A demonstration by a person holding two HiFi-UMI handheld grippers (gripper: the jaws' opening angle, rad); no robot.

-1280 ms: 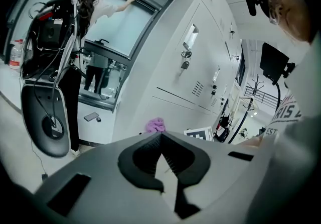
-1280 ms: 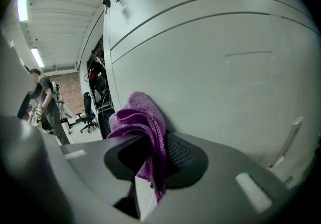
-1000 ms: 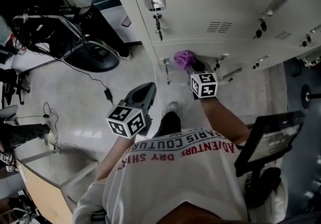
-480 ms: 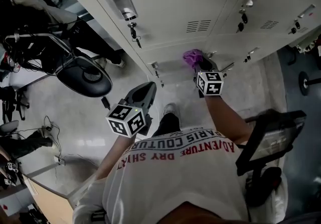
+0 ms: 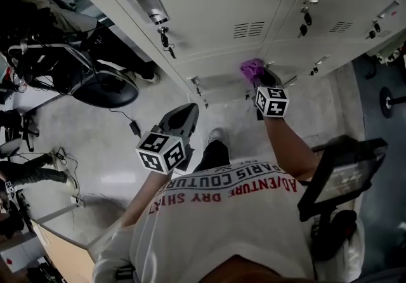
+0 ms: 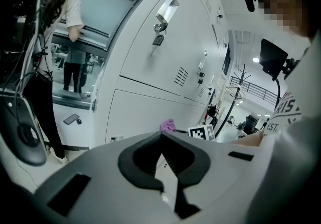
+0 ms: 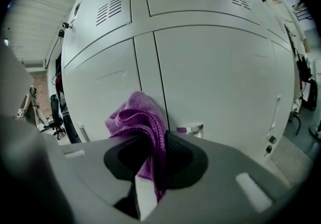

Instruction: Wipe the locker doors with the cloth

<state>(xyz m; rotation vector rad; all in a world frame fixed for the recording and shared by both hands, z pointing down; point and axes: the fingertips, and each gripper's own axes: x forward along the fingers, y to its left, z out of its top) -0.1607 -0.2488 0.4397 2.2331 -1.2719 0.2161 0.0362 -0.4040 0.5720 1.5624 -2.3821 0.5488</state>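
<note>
My right gripper (image 5: 259, 80) is shut on a purple cloth (image 5: 252, 70) and presses it against a lower locker door (image 5: 222, 72). In the right gripper view the cloth (image 7: 143, 128) bunches between the jaws, touching the pale grey door (image 7: 215, 77) near the seam between two doors. My left gripper (image 5: 184, 118) hangs lower and to the left, away from the lockers, its jaws closed with nothing in them. In the left gripper view the left gripper (image 6: 163, 153) points toward the lockers (image 6: 150, 92), and the cloth (image 6: 168, 126) shows small beyond it.
Keys hang from the locker locks (image 5: 165, 40). An office chair (image 5: 104, 88) and floor cables (image 5: 133, 126) lie to the left. A stand with a black screen (image 5: 339, 177) is at my right. Another person (image 6: 67, 27) stands by the window at the far left.
My right gripper has slid the cloth to the right along the lower locker doors. The head view has turned a little. The left gripper has stayed about where it was.
</note>
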